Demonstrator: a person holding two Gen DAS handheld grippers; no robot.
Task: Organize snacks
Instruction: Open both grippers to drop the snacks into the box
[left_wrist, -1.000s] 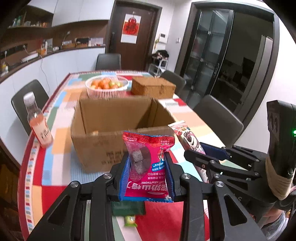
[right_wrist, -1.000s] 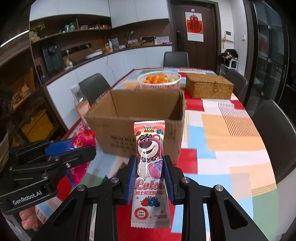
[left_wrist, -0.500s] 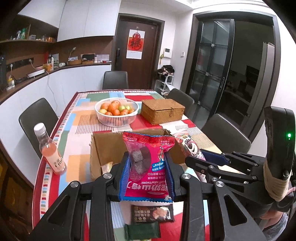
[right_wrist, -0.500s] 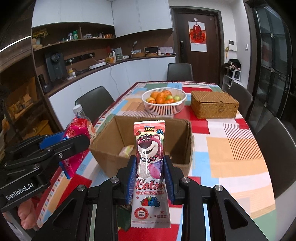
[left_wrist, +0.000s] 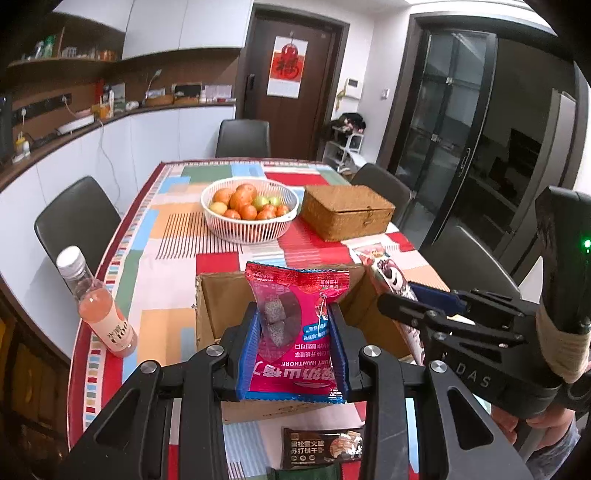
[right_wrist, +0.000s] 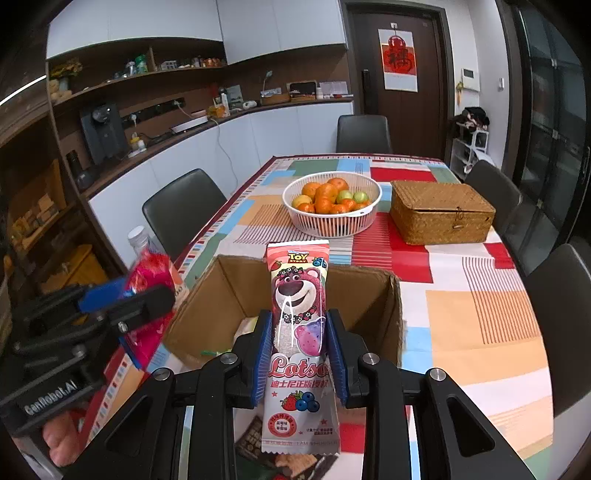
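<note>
On the bench's left edge stands a pink drink bottle (left_wrist: 99, 306); beside it my left gripper (left_wrist: 293, 343) has its jaws clamped on a red hawthorn snack packet (left_wrist: 295, 328), held above the open cardboard box (right_wrist: 373, 291). My right gripper (right_wrist: 299, 350) pinches a Lotso bear snack packet (right_wrist: 299, 332) over the same box. Beyond sit a white fruit basket (left_wrist: 249, 218) and, rightmost, a wicker box (right_wrist: 441, 212).

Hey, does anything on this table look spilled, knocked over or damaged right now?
Nothing stands out. The pink drink bottle stands upright and capped, the fruit basket and wicker box sit level, and the cardboard box is open and intact. Each gripper holds an unopened packet, and two more lie flat below.
</note>
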